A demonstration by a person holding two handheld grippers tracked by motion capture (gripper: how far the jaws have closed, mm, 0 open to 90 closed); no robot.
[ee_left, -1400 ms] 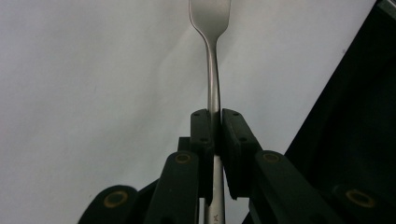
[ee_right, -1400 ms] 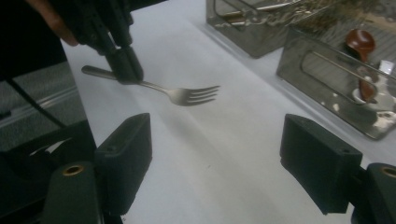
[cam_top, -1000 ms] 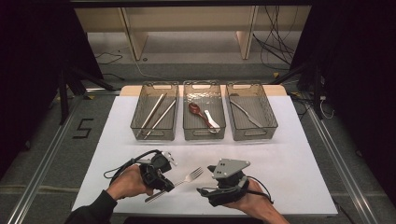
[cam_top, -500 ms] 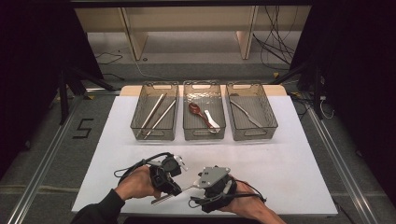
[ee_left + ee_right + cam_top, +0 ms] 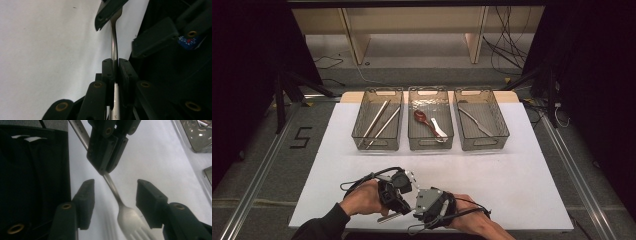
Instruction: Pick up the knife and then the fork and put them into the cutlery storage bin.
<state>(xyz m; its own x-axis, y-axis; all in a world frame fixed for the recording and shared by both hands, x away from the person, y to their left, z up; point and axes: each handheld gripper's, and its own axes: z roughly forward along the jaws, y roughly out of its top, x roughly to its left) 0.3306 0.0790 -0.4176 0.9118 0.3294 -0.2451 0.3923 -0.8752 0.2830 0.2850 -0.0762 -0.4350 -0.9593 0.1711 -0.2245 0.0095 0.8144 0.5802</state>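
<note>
Black "5" (image 5: 301, 137) on the floor

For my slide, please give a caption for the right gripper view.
Left gripper clamps a fork by its handle above the white table, right gripper closing around its neck.

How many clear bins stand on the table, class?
3, in a row at the far side: left bin with two rods, middle bin with spoons, right bin with one utensil.

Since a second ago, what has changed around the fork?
The right gripper has moved in toward the left gripper, and its fingers have been closing around the fork, not yet pressing on it. The left gripper stays shut on the fork's handle. The three bins and their cutlery are unchanged.
</note>
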